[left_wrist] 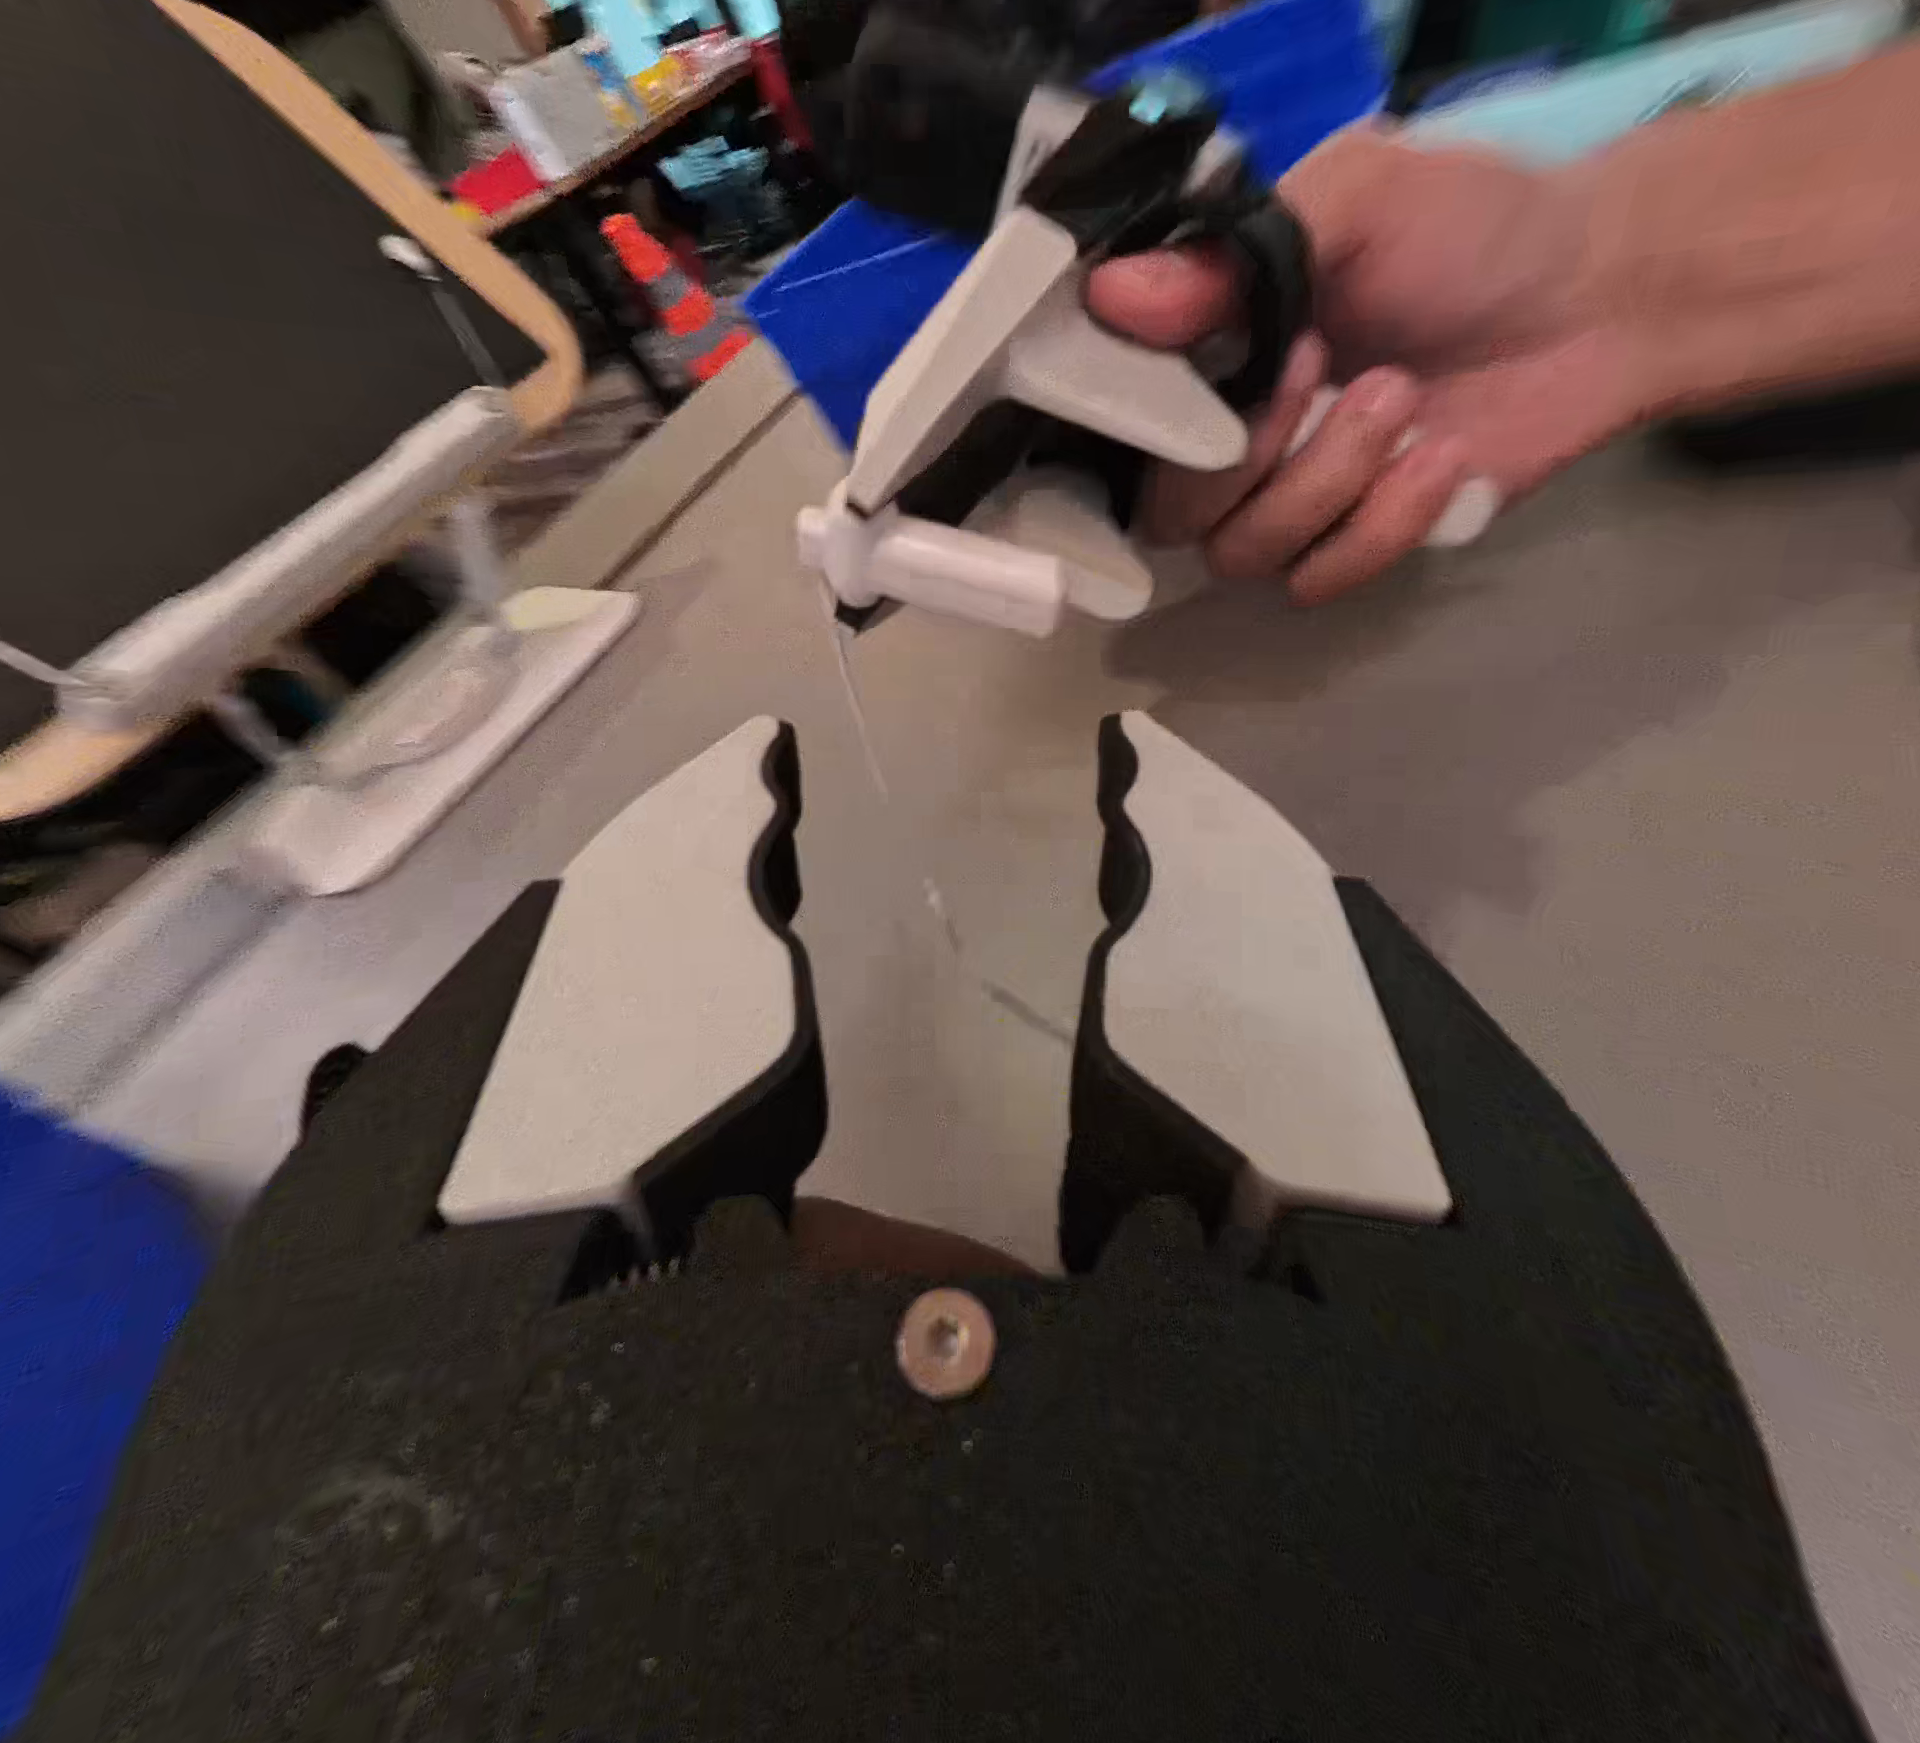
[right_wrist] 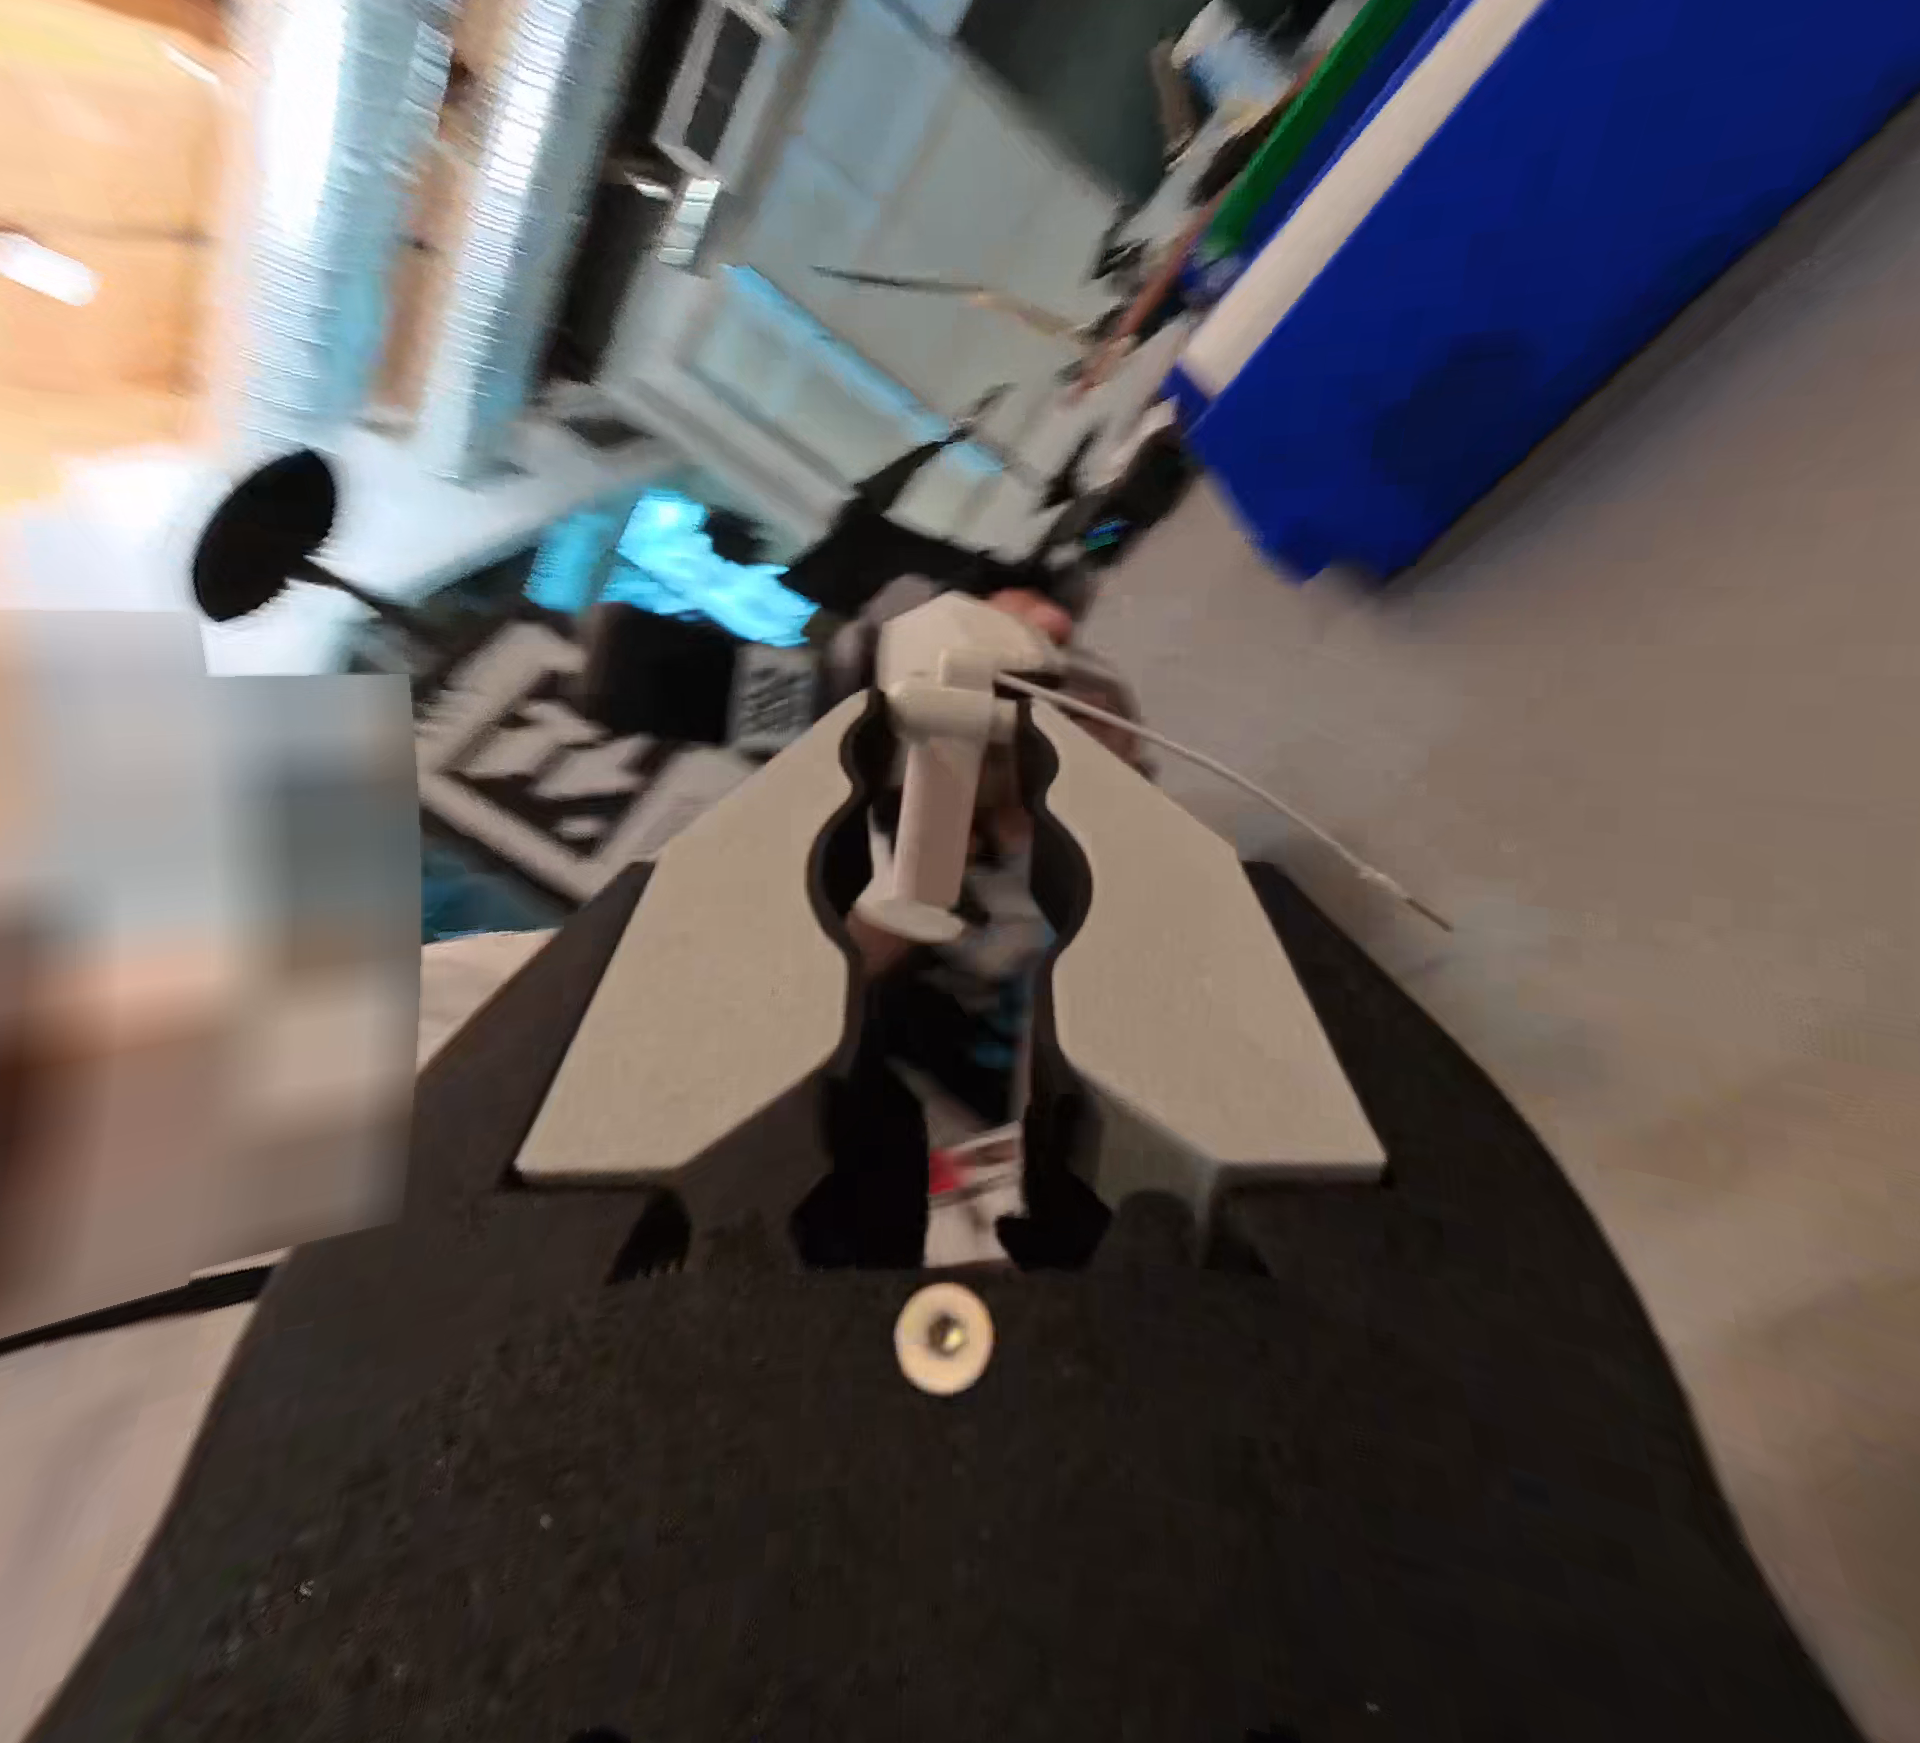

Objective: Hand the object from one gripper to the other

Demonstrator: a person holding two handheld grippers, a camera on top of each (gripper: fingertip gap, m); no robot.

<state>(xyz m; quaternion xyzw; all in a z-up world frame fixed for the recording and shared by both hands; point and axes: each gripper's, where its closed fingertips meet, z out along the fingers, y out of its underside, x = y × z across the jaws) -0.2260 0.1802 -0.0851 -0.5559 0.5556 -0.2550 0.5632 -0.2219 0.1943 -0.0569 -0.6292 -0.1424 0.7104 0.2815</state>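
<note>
A small white plastic piece (left_wrist: 966, 566) with a thin stiff tail (left_wrist: 857, 706) is the object. My right gripper (left_wrist: 860, 550), held by a hand (left_wrist: 1455, 343), is shut on it near the fingertips, above the grey table (left_wrist: 1507, 862). In the right wrist view the piece (right_wrist: 935, 810) sits upright between the tips of the right gripper (right_wrist: 948, 706), and its tail (right_wrist: 1247, 789) trails to the right. My left gripper (left_wrist: 948, 737) is open and empty. It points at the piece from a short way below, apart from it.
A dark monitor (left_wrist: 208, 187) on a white stand (left_wrist: 447, 727) is at the left. Blue bins (left_wrist: 862, 301) (right_wrist: 1558, 239) stand at the table's far side. An orange cone (left_wrist: 675, 291) and cluttered tables are behind. Both views are motion-blurred.
</note>
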